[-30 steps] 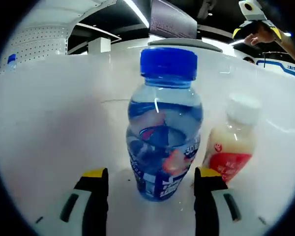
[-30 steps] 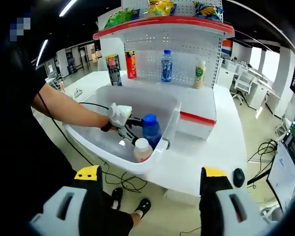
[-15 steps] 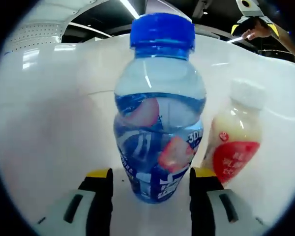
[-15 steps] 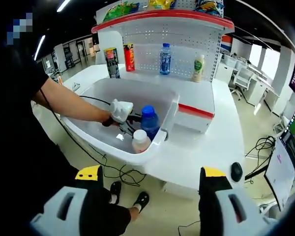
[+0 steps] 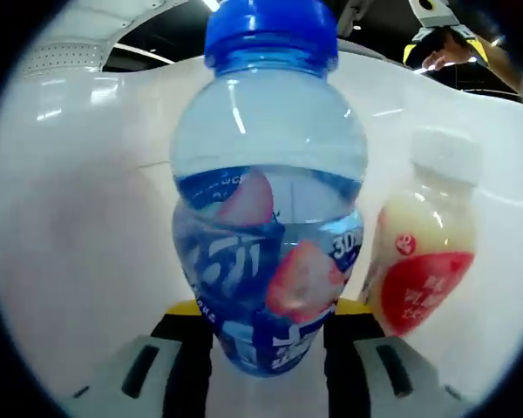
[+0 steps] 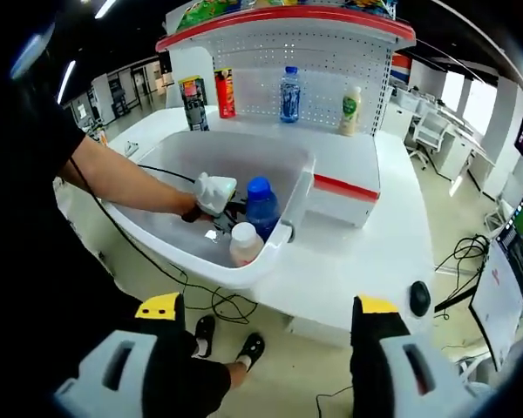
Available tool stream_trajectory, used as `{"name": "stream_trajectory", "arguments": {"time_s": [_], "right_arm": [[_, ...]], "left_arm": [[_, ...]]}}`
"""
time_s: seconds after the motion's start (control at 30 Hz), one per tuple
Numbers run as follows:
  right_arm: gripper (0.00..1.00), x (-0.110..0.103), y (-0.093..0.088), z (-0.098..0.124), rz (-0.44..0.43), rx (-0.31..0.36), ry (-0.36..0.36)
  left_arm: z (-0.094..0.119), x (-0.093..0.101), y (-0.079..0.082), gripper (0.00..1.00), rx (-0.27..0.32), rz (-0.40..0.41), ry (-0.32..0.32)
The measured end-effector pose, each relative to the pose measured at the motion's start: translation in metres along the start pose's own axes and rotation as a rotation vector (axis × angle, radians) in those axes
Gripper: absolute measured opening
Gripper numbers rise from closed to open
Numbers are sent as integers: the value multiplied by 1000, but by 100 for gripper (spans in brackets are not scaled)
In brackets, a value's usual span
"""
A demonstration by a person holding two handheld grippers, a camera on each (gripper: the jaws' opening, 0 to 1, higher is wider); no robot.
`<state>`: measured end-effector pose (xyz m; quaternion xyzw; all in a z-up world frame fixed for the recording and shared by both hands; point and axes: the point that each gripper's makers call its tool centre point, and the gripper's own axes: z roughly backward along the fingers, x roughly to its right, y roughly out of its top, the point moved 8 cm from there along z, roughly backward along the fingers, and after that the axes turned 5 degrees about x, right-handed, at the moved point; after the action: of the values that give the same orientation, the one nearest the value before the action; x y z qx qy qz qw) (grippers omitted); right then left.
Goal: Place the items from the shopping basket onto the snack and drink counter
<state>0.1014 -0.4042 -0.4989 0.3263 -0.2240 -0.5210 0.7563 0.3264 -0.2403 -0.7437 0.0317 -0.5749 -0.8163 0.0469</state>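
A clear drink bottle with a blue cap [image 5: 268,218] stands in the white shopping basket [image 5: 78,218], close up between my left gripper's [image 5: 268,318] yellow-tipped jaws, which sit against both sides of its base. A milky bottle with a red label [image 5: 423,252] stands just to its right. In the right gripper view the same basket [image 6: 283,235] rests on the white counter [image 6: 349,261], holding the blue-capped bottle [image 6: 260,205] and the milky bottle [image 6: 244,244], with the left gripper [image 6: 231,209] at them. My right gripper [image 6: 266,322] hangs open over the floor, short of the counter.
A pegboard shelf unit [image 6: 322,70] at the counter's back carries a water bottle [image 6: 288,93], a green-label bottle [image 6: 351,104] and snack cans [image 6: 224,91]. A small black object [image 6: 419,298] lies at the counter's right edge. The person's arm [image 6: 122,187] reaches into the basket.
My left gripper has moved in on the blue-capped bottle and its jaws have narrowed onto the base. The right gripper view has shifted slightly; its jaws stay apart.
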Motion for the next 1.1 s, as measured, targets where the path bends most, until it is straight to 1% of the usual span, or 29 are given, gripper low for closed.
{"name": "stream_trajectory", "arguments": {"time_s": [0.03, 0.2, 0.37, 0.4, 0.5, 0.53, 0.6, 0.67, 0.73, 0.83, 0.97, 1.1], "right_arm": [[74, 0, 0, -1, -1, 0, 3], [74, -1, 1, -8, 4, -1, 23], [67, 4, 4, -16, 27, 14, 24], [66, 4, 5, -16, 36, 18, 27], [65, 6, 12, -19, 72, 66, 42], [63, 7, 14, -21, 94, 83, 48], [59, 7, 18, -23, 184, 117, 70], [57, 6, 19, -26, 249, 118, 95], [59, 5, 23, -28, 243, 137, 118], [60, 10, 26, -36, 247, 158, 137], [57, 18, 24, -46, 273, 154, 122], [57, 21, 28, -53, 294, 178, 132]], "left_arm": [[0, 0, 0, 51, -1, -11, 0], [0, 0, 0, 49, -7, -16, -7], [1, -1, -1, 48, -8, -23, -21], [1, -1, -1, 48, -8, -25, -28], [1, -2, -1, 48, -7, -29, -39], [1, -2, -1, 48, -8, -29, -42], [1, -2, -1, 48, -9, -37, -47], [1, -2, -2, 48, -7, -34, -46], [1, -2, -2, 48, -9, -37, -45], [1, -2, -2, 48, -12, -37, -45], [1, -1, -1, 48, -12, -44, -44], [1, -2, -2, 48, -15, -45, -50]]}}
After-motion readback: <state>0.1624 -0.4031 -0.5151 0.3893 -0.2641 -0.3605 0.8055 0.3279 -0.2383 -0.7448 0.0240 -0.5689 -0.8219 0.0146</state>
